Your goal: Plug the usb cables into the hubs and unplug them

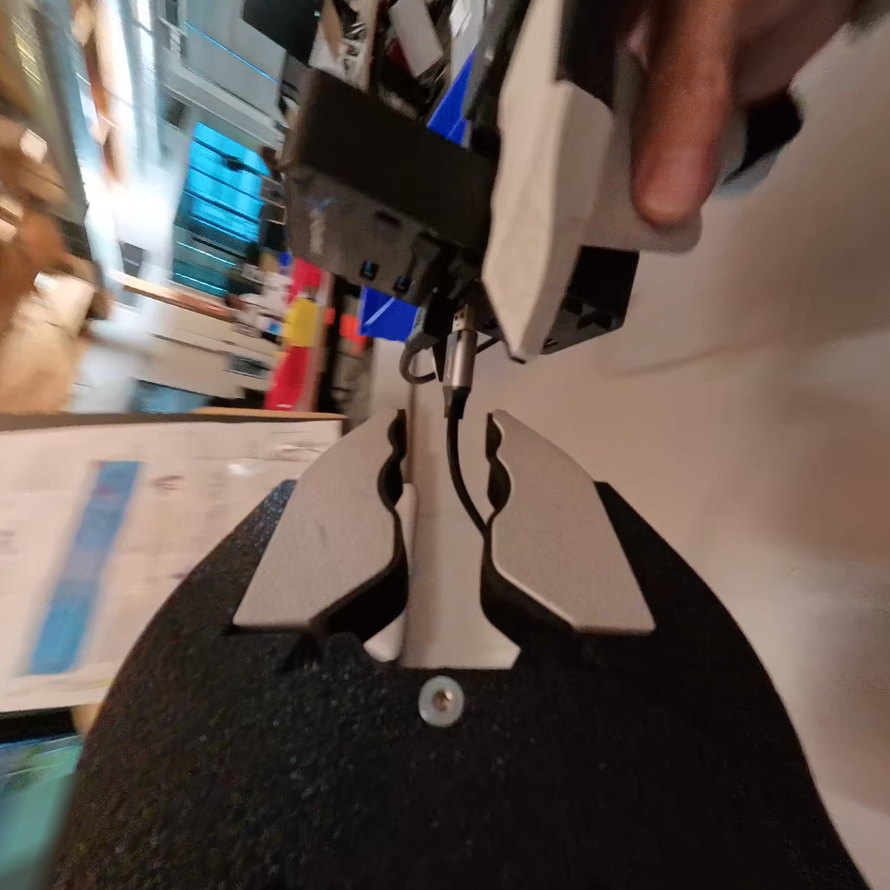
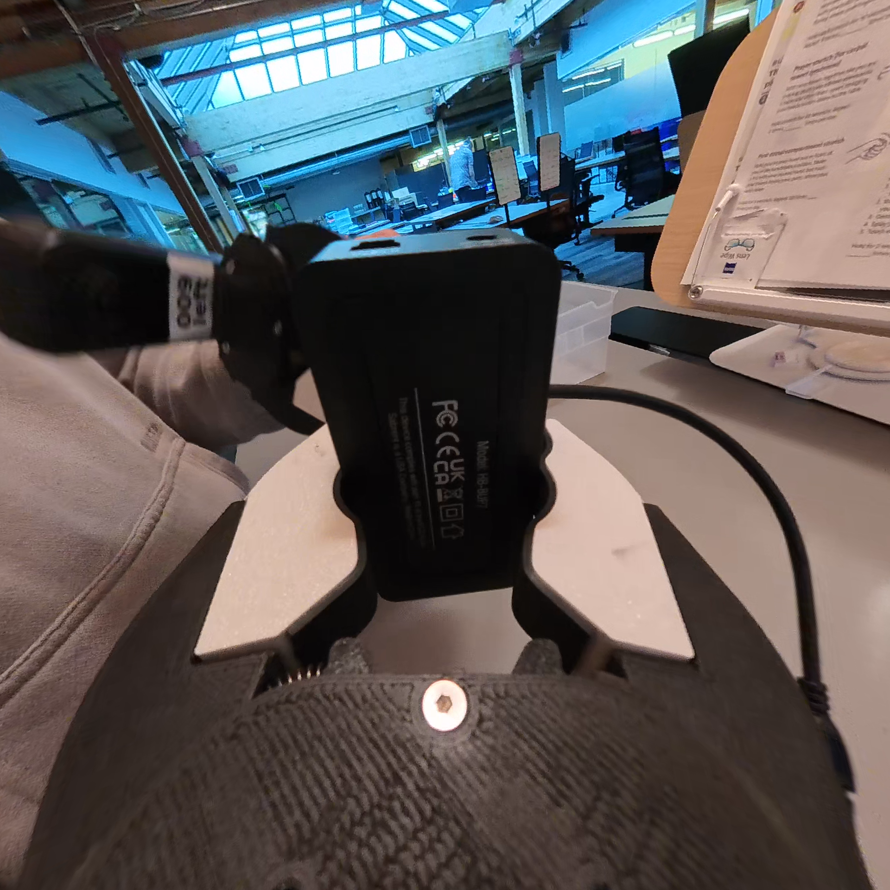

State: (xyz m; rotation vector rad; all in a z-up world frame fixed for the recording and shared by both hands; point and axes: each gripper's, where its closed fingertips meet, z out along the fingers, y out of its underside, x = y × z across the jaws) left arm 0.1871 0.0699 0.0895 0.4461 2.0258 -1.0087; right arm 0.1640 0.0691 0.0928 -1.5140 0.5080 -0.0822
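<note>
Closest to the lens in the right wrist view, the right gripper (image 2: 445, 505) is clenched on a black hub (image 2: 428, 409), its pale fingers (image 2: 284, 544) pressing both long sides while the printed underside faces the camera. That hub is lifted off the grey table (image 2: 722, 481), and a black cable (image 2: 751, 472) curves across the tabletop to its right. Just left of the hub sits the dark body of the other gripper, carried above a person's sleeve (image 2: 96, 481).

Seen from the left wrist view, the left gripper (image 1: 448, 433) is released, with a clear gap between its jaws. A thin black usb cable (image 1: 457, 462) runs through that gap without being pinched, though it passes close to one finger lower down. Its metal plug (image 1: 460, 356) hangs just below the hub (image 1: 385, 202), close to the port face. Whether the plug tip is seated in a port or only near it cannot be told, since the view is blurred. A second grey lead (image 1: 416, 342) loops at the same face. A hand (image 1: 688, 106) grips the right tool above.

By this evidence the job looks mid-cycle: one plug sits at the ports, and either insertion or withdrawal remains.
</note>
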